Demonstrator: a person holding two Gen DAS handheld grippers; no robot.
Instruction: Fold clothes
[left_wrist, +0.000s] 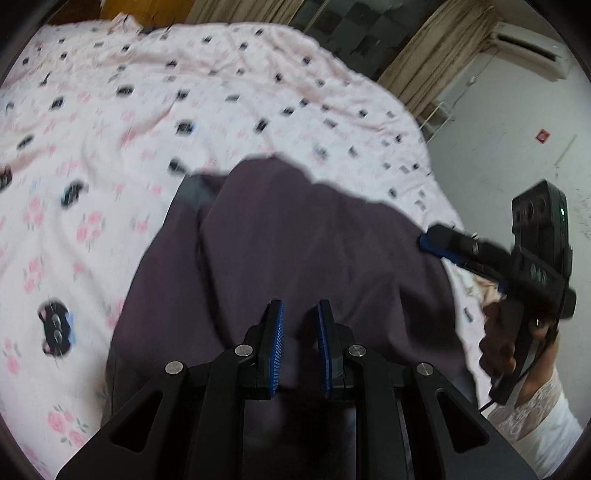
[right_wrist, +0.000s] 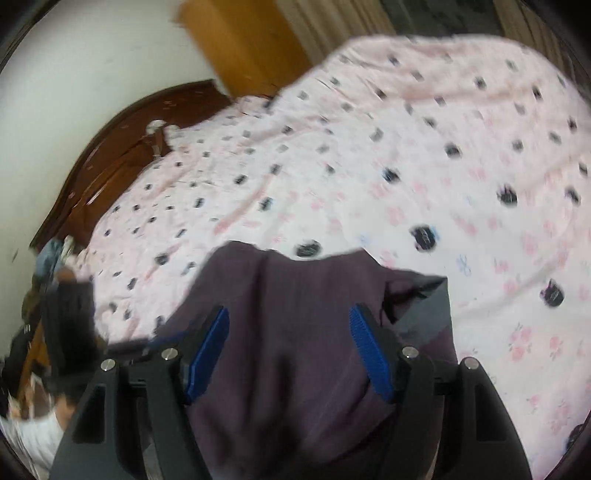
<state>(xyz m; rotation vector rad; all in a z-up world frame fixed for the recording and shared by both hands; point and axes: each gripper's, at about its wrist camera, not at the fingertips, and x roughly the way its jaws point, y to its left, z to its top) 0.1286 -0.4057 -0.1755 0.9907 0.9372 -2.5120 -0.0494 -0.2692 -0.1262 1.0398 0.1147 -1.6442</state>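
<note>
A dark purple garment lies spread on the pink patterned bedsheet, with a grey inner layer showing at its far corner. My left gripper hovers over the garment's near part, its blue pads a small gap apart with cloth visible below them. My right gripper stands wide open above the same garment. In the left wrist view the right gripper reaches the garment's right edge, held by a hand. The frames are motion-blurred.
The bedsheet covers the whole bed. A brown wooden headboard and an orange wooden panel stand at the far side. Curtains, an air conditioner and a white wall lie beyond the bed's right edge.
</note>
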